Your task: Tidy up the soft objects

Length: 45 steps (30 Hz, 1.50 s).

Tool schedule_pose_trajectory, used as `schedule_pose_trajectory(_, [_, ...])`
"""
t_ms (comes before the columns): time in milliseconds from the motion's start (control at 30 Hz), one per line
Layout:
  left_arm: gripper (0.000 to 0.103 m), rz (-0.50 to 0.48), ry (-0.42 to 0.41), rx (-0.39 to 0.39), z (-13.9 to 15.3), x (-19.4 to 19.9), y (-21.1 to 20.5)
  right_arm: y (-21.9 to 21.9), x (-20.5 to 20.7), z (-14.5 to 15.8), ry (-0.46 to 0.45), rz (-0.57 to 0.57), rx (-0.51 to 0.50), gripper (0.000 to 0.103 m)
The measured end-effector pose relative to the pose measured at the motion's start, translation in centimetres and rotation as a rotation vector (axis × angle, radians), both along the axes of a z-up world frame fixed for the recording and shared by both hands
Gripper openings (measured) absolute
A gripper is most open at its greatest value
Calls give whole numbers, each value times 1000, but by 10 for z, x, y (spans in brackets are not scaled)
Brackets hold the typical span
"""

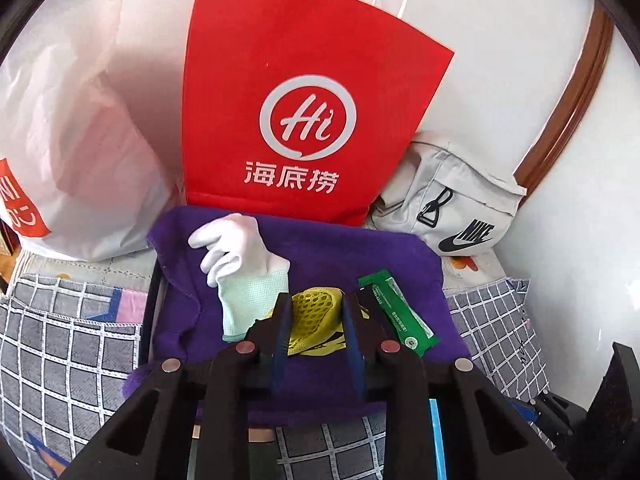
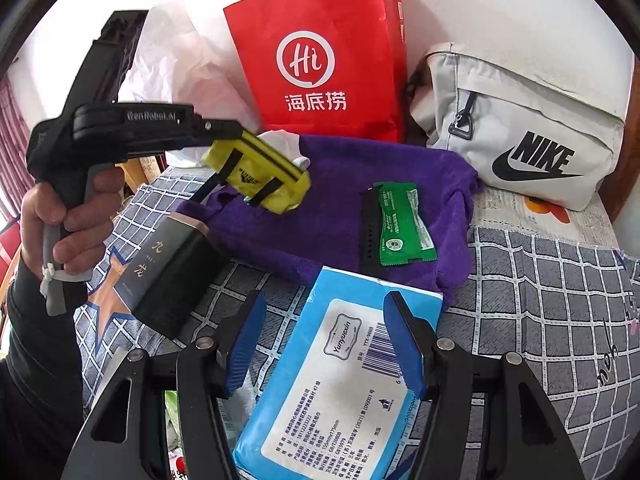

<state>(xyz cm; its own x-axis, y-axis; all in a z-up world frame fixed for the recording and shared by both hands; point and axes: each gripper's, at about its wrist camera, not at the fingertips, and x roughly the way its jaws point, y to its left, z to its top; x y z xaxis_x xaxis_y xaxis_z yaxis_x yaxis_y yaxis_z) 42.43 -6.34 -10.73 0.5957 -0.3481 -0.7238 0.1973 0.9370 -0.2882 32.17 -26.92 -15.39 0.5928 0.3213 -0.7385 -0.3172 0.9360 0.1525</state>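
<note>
Red bag w/ "Hi" logo & grey NIKE pouch at far side, behind purple towel on bed. Left tool pinches yellow mesh pouch above towel. Right tool spread over blue "Yunyuexin" wipes pack, near. Green sachet & white glove lie on towel.

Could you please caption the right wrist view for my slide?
Left gripper lifts a yellow pouch above the purple towel; right gripper open over a blue wipes pack.

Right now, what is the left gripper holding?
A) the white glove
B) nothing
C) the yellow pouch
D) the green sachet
C: the left gripper is shut on the yellow pouch, lifted above the purple towel.
</note>
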Motion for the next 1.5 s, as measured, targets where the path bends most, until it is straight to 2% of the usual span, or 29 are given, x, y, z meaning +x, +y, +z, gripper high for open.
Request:
schedule_pose_trajectory(67, [24, 19, 67, 2, -13, 9, 2, -1, -1, -1, 3, -3, -3, 60])
schedule_pose_trajectory(167, [30, 81, 90, -25, -20, 15, 16, -2, -3, -2, 8, -6, -8, 60])
schedule_pose_trajectory(233, [49, 141, 103, 7, -20, 20, 24, -3, -4, -2, 7, -7, -13, 60])
schedule_pose_trajectory(267, [54, 174, 109, 36, -22, 22, 28, -4, -4, -2, 7, -8, -15, 60])
schedule_pose_trajectory(400, [59, 205, 112, 124, -27, 29, 32, -3, -2, 0, 7, -9, -14, 60])
schedule_pose_trajectory(500, [60, 236, 100, 140, -28, 28, 40, 0, -1, 0, 6, -4, -14, 60])
schedule_pose_trajectory(667, [62, 230, 94, 122, -28, 21, 50, 9, -4, 1, 4, 13, -18, 61])
schedule_pose_trajectory(900, [62, 228, 75, 101, -21, -7, 57, 18, -23, 4, 1, 13, -8, 60])
schedule_pose_trajectory(1067, [62, 218, 58, 85, -14, -40, 62, 29, -52, 3, -4, 17, -1, 59])
schedule_pose_trajectory(1200, [62, 212, 51, 84, -11, -69, 66, 36, -79, -4, 4, 30, -11, 44])
schedule_pose_trajectory(1400, [62, 215, 47, 76, -8, -121, 77, 41, -122, -17, 17, 41, -7, 44])
schedule_pose_trajectory(1500, [62, 213, 44, 32, -11, -152, 83, 43, -135, -25, 24, 44, -22, 44])
